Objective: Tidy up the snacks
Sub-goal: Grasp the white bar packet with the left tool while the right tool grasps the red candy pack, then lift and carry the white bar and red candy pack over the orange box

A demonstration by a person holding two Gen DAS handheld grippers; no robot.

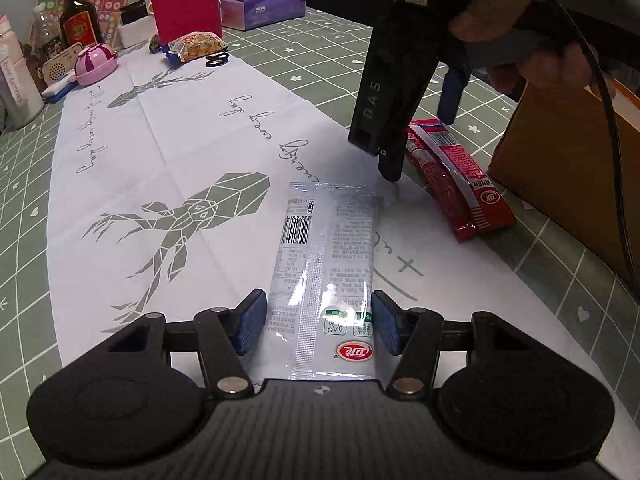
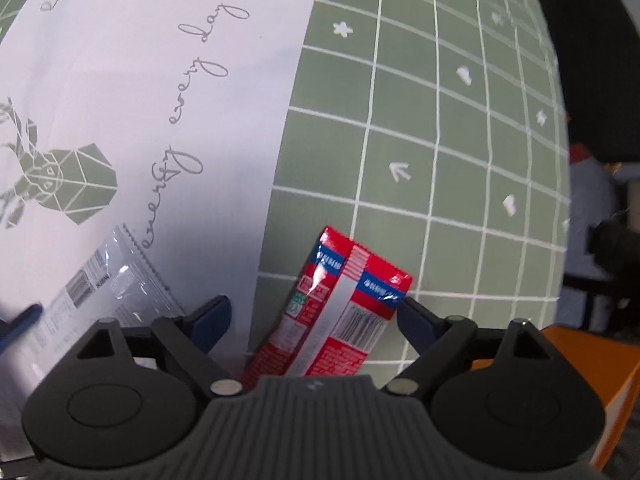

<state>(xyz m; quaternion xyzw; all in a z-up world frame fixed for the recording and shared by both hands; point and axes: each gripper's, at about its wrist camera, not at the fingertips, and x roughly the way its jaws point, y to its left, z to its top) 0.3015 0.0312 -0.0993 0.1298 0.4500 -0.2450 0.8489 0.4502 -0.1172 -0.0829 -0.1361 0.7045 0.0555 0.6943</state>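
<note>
Left wrist view. Looking down on a silver snack packet (image 1: pixel 324 264), flat on a white cloth (image 1: pixel 180 152), printed back up. Left tongs (image 1: pixel 320 324) half shut, one blue pad at each long edge of that packet. Touching, it seems, but cannot tell if squeezing yet. Probably lined up that way to grab the packet by its narrow sides. Further right, right tongs (image 1: pixel 418 142) pointing straight down, held by a hand (image 1: pixel 520 20), tips just over a red snack packet (image 1: pixel 452 184). Red packet lying half on the cloth, half on the green checked table cover (image 1: pixel 320 52), close beside a brown box (image 1: pixel 568 184). Maybe the place to put snacks, only a guess. At the far end: a dark bottle (image 1: pixel 80 20), a pink box (image 1: pixel 188 8), a tissue box (image 1: pixel 264 4), another snack bag (image 1: pixel 198 45), black scissors (image 1: pixel 218 59).

Right wrist view. Looking straight down. Right tongs wide apart, red packet between the two pads. Right pad at the packet's corner, left pad well clear of it. Not gripped yet. Likely placed like this to close on the packet next. Silver packet at the lower left on the cloth. Green cover with white lines and little shapes over most of the rest. Orange box edge (image 2: pixel 600 360) at the lower right. Dark room beyond the table edge, too blurry to make out.
</note>
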